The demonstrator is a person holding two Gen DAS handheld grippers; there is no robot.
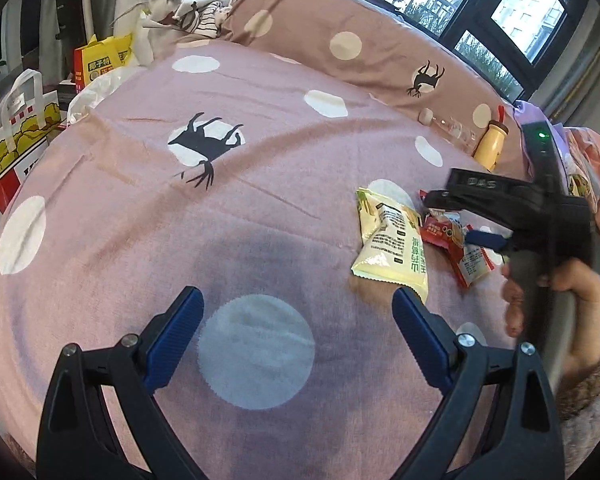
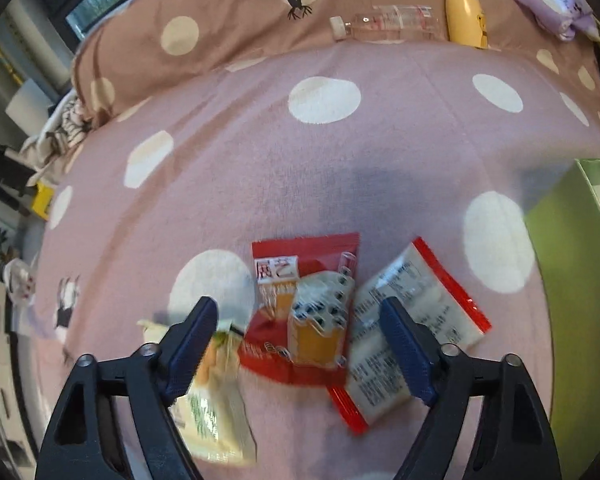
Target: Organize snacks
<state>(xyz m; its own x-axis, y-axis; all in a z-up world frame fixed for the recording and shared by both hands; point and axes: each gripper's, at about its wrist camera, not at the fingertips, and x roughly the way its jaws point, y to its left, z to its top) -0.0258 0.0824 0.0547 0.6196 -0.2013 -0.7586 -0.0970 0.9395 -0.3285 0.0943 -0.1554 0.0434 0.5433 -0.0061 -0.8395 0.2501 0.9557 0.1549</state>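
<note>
The left tongs [image 1: 296, 320] stand wide apart, holding nothing, over a pale dot on the pink dotted bed sheet [image 1: 260, 128]. The right tongs [image 2: 298, 332] are also spread and grip nothing, poised above a red snack packet with an orange window [image 2: 306, 308]; whether its pads touch the packets is unclear. Beside that packet lie a white packet with red edges [image 2: 416, 300] and a pale yellow-green snack bag [image 1: 392, 240]. A green box [image 2: 572, 280] sits at the right edge.
</note>
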